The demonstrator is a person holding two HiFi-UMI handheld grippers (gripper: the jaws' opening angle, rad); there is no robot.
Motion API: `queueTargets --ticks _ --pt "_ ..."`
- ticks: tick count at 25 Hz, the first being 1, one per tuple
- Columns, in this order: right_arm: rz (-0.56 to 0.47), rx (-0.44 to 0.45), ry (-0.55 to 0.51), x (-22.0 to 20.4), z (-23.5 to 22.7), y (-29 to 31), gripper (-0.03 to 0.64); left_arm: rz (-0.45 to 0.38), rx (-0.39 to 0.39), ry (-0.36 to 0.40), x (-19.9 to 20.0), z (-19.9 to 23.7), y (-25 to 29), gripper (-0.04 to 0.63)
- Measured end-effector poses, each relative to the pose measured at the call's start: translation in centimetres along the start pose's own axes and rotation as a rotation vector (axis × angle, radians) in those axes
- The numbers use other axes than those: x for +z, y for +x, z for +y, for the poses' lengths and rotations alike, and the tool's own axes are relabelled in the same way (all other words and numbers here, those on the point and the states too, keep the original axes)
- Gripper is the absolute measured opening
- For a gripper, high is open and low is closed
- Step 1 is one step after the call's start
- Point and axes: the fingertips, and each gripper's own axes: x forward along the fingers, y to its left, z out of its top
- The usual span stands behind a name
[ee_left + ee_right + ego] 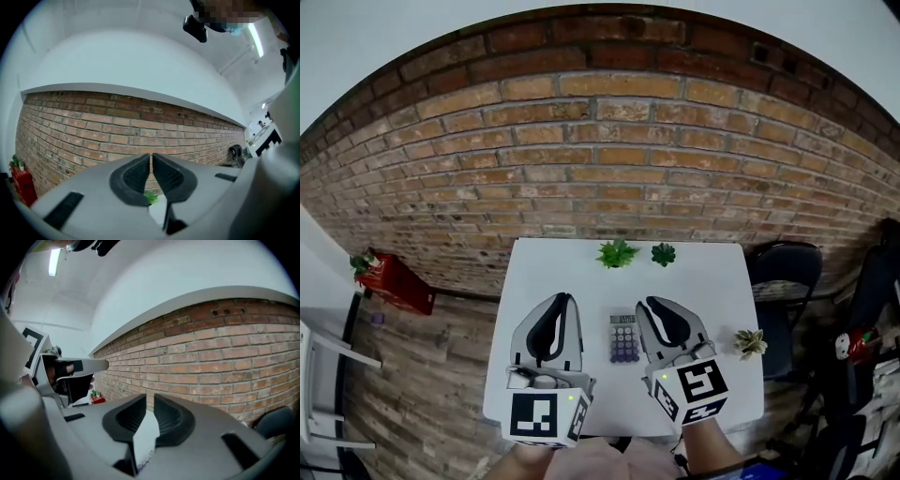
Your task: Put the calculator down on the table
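Observation:
The calculator (623, 337), grey with purple keys, lies flat on the white table (553, 272), and neither gripper touches it. It shows between the two grippers in the head view. My left gripper (565, 298) is held above the table to the calculator's left. Its jaws (151, 157) are shut with nothing in them and point level at the brick wall. My right gripper (651, 302) hangs to the calculator's right. Its jaws (150, 397) stand almost together with only a slim gap and hold nothing.
Two small green plants (617, 253) (663, 253) stand at the table's far edge. A pale succulent (750, 343) sits near its right edge. A dark chair (787, 272) is right of the table, and a red box (394, 281) lies on the floor at the left.

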Motion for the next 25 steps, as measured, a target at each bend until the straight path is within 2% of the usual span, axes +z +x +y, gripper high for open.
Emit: queueTargets --ticks 2,11,25 --pt "-0.032 -0.031 -0.006 1.0 -0.4 -0.6 0.0 -0.017 -0.005 0.005 0.6 -0.3 -0.3 0.026" --pt "-0.107 -0.061 -0.065 3.1 -0.2 -2.2 -0.003 -0.055 -0.02 0.008 1.9 -1.1 -0.8 0.026" --pt "-0.114 -0.045 -0.032 3.2 -0.2 -2.1 -0.003 -0.042 -0.036 0.01 1.5 -1.4 -0.2 0.026"
